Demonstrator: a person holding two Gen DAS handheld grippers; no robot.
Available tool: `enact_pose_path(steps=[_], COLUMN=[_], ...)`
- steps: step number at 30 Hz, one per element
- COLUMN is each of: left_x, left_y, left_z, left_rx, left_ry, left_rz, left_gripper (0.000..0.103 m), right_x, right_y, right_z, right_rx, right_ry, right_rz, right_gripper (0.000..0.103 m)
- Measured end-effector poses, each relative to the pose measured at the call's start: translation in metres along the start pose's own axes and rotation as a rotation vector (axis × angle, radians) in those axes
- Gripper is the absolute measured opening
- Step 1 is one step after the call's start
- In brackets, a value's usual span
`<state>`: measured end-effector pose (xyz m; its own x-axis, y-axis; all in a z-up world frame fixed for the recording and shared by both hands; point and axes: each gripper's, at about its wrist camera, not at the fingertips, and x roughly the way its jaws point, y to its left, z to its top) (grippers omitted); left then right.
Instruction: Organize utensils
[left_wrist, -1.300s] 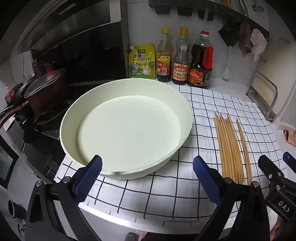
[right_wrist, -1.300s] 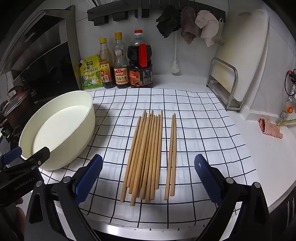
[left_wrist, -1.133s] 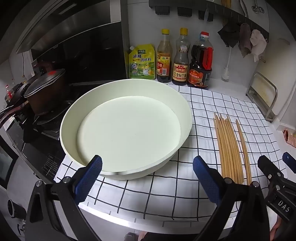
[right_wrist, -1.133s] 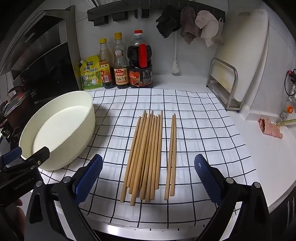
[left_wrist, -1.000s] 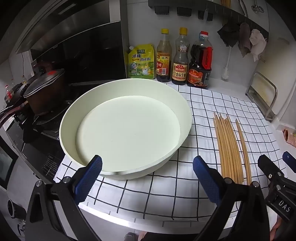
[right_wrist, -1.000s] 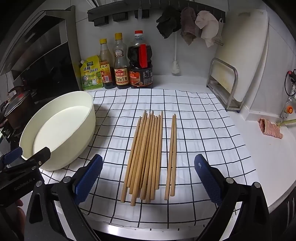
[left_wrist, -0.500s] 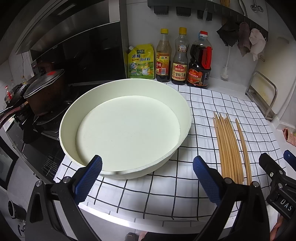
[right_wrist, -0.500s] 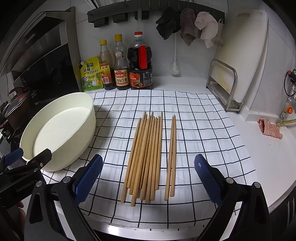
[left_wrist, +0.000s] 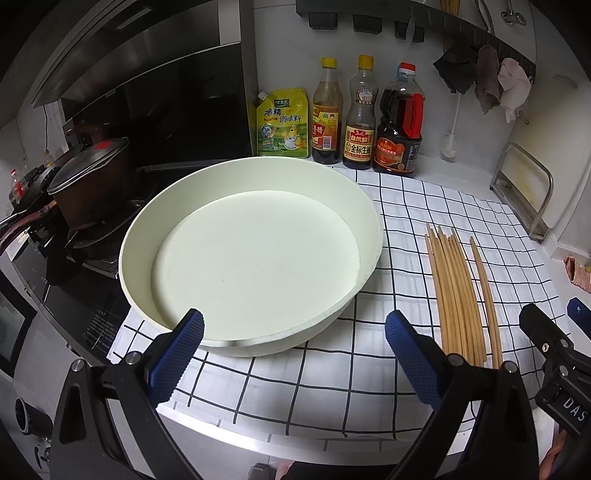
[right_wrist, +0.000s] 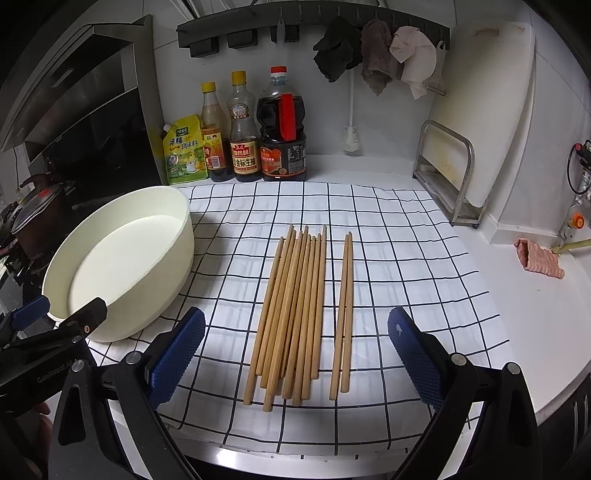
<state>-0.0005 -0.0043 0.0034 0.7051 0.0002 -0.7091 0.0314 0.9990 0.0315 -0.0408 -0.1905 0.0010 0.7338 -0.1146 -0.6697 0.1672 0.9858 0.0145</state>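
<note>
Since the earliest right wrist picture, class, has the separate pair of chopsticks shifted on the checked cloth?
No. The pair of chopsticks lies on the same squares of the checked cloth, still apart from the chopstick bundle.

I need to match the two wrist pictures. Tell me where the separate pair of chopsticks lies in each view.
Left wrist: pair of chopsticks at far right, right of the chopstick bundle.
Right wrist: pair just right of centre, beside the bundle.
Shared landmark: the cream basin, left of the chopsticks in both.
</note>
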Motion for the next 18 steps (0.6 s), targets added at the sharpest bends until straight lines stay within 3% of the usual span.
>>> enact_pose_path(steps=[18], left_x=[-0.0021], left_y=[0.0014], left_z=[-0.0001], left_rx=[0.001], left_ry=[-0.01], left_rz=[-0.007], left_gripper=[0.097], right_x=[-0.0035], right_y=[0.0], right_z=[0.0011], right_rx=[0.004], right_ry=[-0.007], right_rz=[0.006], right_gripper=[0.095])
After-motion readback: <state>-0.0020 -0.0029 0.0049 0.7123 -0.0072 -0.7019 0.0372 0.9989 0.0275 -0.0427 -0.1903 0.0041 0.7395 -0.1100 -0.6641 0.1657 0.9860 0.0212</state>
